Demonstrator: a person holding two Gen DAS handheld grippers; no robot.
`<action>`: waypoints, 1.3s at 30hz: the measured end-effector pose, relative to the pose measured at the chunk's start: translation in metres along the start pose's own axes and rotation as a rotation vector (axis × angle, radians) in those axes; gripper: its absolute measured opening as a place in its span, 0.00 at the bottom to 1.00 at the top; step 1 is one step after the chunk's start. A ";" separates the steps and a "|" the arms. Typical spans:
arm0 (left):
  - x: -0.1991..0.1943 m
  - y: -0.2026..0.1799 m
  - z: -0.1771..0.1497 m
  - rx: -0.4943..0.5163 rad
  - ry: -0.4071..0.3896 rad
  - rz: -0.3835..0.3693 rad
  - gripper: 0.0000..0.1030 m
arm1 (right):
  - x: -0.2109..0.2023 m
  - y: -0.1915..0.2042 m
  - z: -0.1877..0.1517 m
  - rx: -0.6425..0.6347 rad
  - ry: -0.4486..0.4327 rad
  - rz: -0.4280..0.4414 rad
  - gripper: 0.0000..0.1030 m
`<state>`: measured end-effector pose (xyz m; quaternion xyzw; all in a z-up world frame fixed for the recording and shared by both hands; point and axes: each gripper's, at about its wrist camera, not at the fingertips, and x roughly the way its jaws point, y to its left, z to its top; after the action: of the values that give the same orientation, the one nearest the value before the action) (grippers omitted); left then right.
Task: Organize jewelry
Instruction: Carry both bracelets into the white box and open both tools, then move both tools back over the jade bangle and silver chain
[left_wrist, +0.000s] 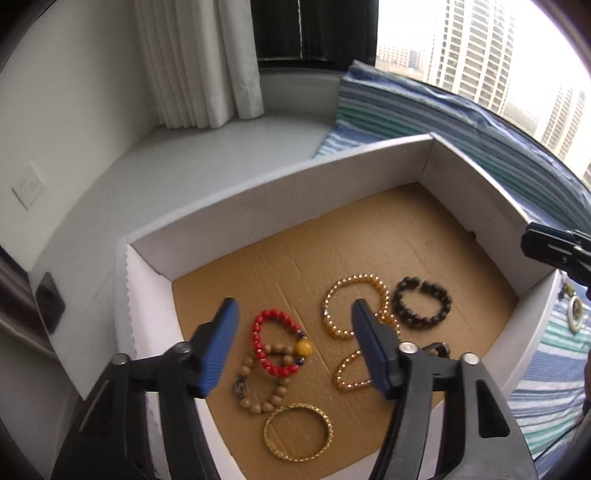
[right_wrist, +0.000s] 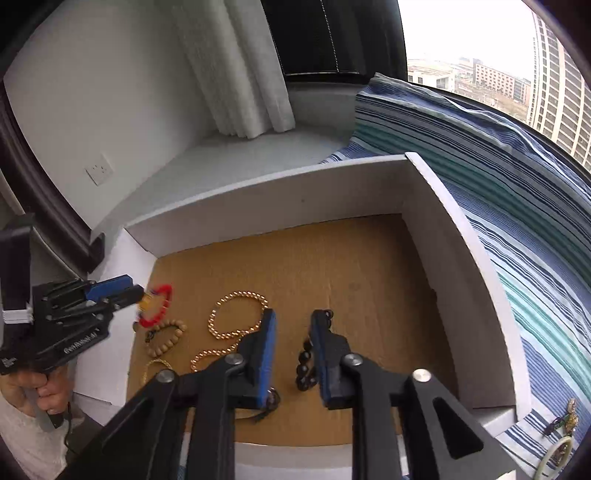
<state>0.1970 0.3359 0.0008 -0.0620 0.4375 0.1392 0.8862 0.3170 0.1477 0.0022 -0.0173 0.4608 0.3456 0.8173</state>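
A white cardboard box (left_wrist: 295, 177) (right_wrist: 277, 188) with a brown floor holds several bracelets. My left gripper (left_wrist: 295, 332) (right_wrist: 138, 295) hangs open over a red bead bracelet (left_wrist: 275, 341) (right_wrist: 160, 308) with a yellow bead, which lies flat and partly over a wooden bead bracelet (left_wrist: 258, 387) (right_wrist: 166, 338). A gold bangle (left_wrist: 298, 432) lies nearest. A gold pearl bracelet (left_wrist: 354, 306) (right_wrist: 236, 314) lies mid-floor. My right gripper (right_wrist: 293, 332) (left_wrist: 557, 251) is open above a dark bead bracelet (left_wrist: 421, 302) (right_wrist: 304, 369), its pads not pressing on it.
A blue-striped cloth (left_wrist: 424, 110) (right_wrist: 517, 192) runs under and behind the box. On it, outside the box's right wall, lie a pale ring and small pendants (left_wrist: 574, 310) (right_wrist: 561, 439). White curtain (left_wrist: 199, 62), grey sill and window stand behind. A hand (right_wrist: 44, 391) holds the left gripper.
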 end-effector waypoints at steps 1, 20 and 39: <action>-0.010 -0.002 0.001 0.007 -0.026 -0.001 0.73 | -0.013 0.002 0.000 -0.002 -0.034 0.007 0.40; -0.042 -0.273 -0.170 0.356 -0.042 -0.373 0.95 | -0.191 -0.103 -0.269 0.202 -0.121 -0.387 0.62; 0.009 -0.332 -0.207 0.434 -0.013 -0.317 0.95 | -0.201 -0.174 -0.364 0.432 -0.151 -0.614 0.62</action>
<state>0.1452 -0.0266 -0.1363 0.0627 0.4361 -0.0982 0.8923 0.0807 -0.2216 -0.1039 0.0434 0.4348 -0.0202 0.8992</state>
